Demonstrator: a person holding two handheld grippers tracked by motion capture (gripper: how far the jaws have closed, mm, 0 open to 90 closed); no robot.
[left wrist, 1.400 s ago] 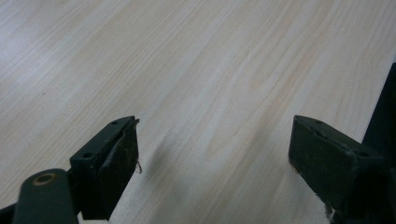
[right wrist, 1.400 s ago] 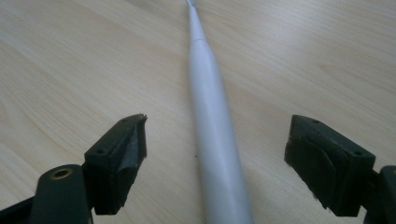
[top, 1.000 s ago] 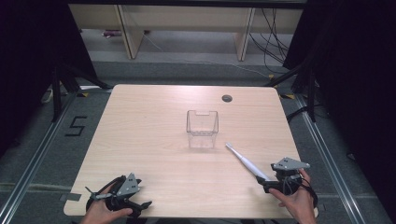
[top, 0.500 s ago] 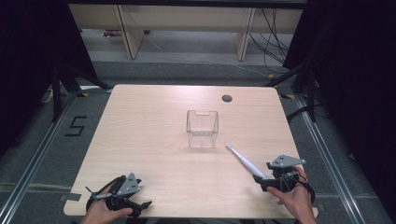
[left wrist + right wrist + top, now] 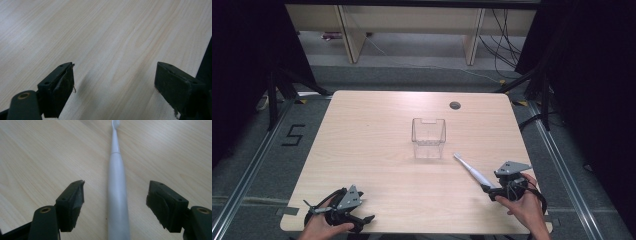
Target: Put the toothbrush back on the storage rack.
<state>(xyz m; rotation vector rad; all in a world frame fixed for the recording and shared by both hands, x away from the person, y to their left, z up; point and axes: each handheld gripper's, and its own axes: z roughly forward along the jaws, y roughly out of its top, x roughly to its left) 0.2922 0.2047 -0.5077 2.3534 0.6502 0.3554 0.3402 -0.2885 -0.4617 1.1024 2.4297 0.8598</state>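
Observation:
A white electric toothbrush (image 5: 472, 171) lies flat on the wooden table (image 5: 362, 140), right of centre, with its head toward a clear plastic container (image 5: 428, 138). My right gripper (image 5: 488, 189) straddles the handle end. In the right gripper view the handle (image 5: 117, 195) runs up between the two pads with a gap on each side. The right gripper (image 5: 117, 191) is open and its jaws have just been closing. My left gripper (image 5: 362, 221) rests at the table's near left corner. In its own view the left gripper (image 5: 113, 75) is open over bare wood.
The container stands upright near the table's middle. A dark cable hole (image 5: 455, 105) sits at the far right of the tabletop. Shelving (image 5: 412, 25) stands beyond the far edge. A floor mark "5" (image 5: 293, 135) lies left of the table.
The right hand has edged slightly toward the toothbrush handle. The left hand and the toothbrush have stayed where they were.

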